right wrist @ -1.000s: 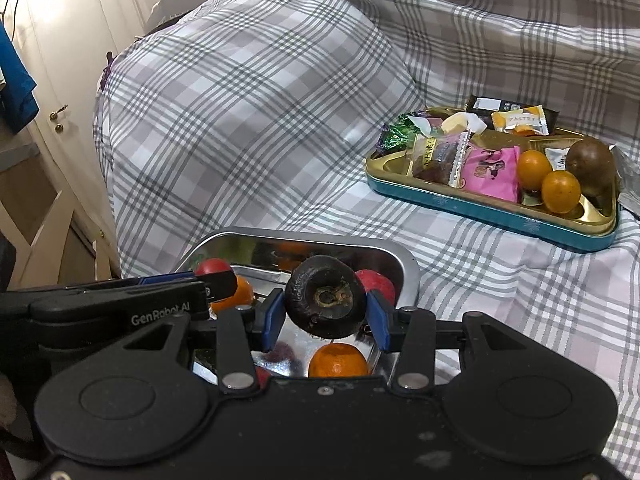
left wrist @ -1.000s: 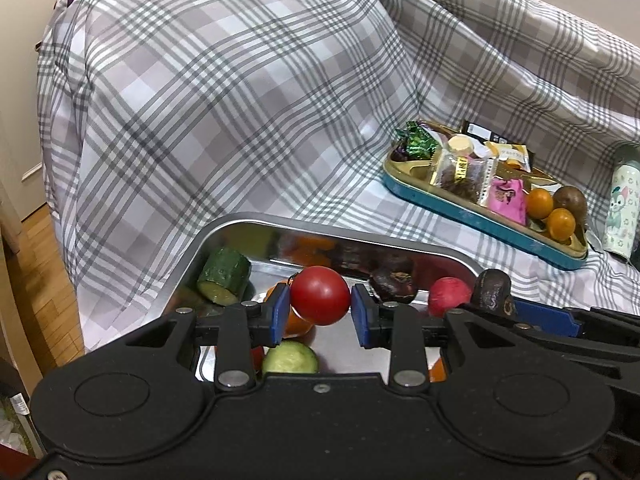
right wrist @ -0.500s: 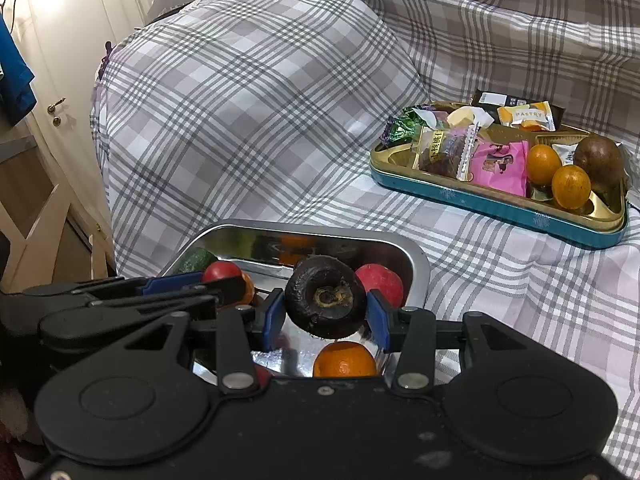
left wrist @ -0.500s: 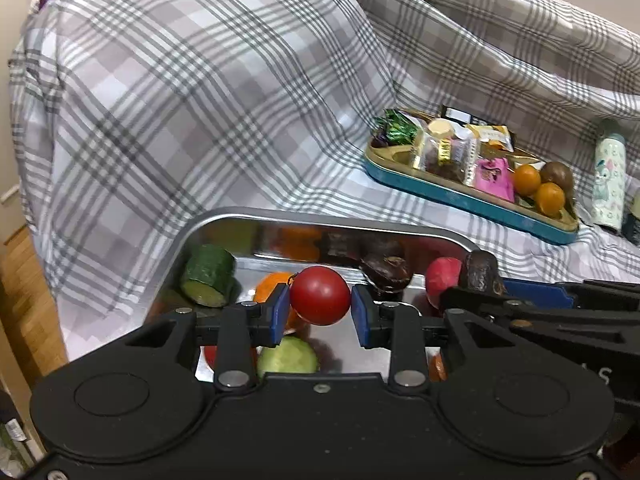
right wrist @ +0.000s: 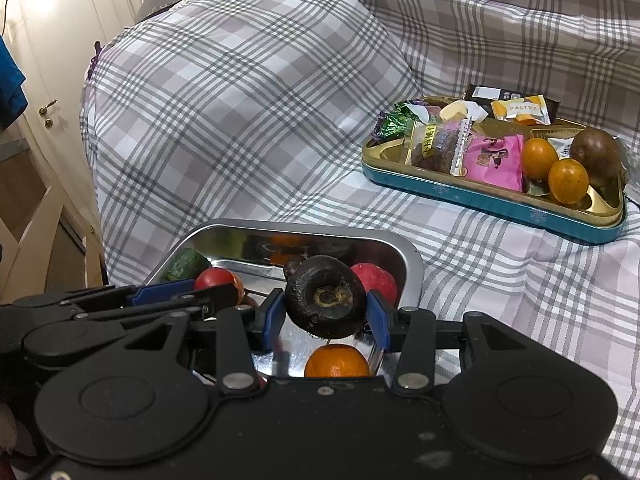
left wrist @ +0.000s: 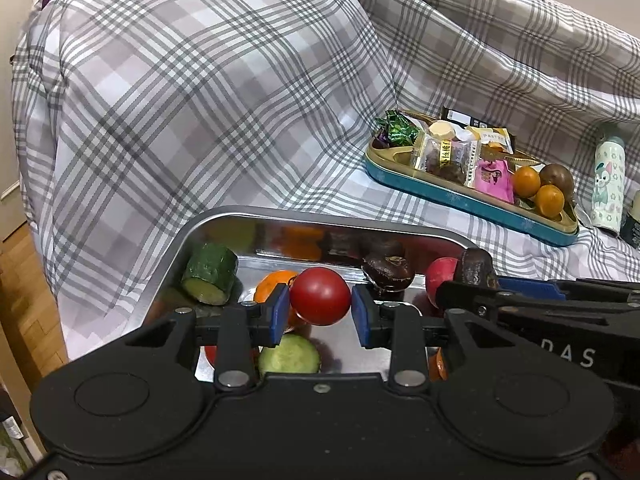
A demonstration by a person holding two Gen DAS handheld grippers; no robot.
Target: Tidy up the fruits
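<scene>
Two grippers are each pinching one fruit above the steel tray (left wrist: 208, 220): left gripper (left wrist: 321, 314) clamping a red tomato (left wrist: 320, 296), right gripper (right wrist: 326, 316) squeezing a dark mangosteen (right wrist: 326, 302), probably for sorting toward the teal tin (right wrist: 492, 200) ahead-right.

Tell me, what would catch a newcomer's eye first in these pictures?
Probably the red tomato pinched in the left gripper and the dark, wrinkled fruit clamped in the right gripper, both held over the shiny metal tray. Behind, on the plaid cloth, sits a teal-and-gold tray of snacks and oranges.
</scene>
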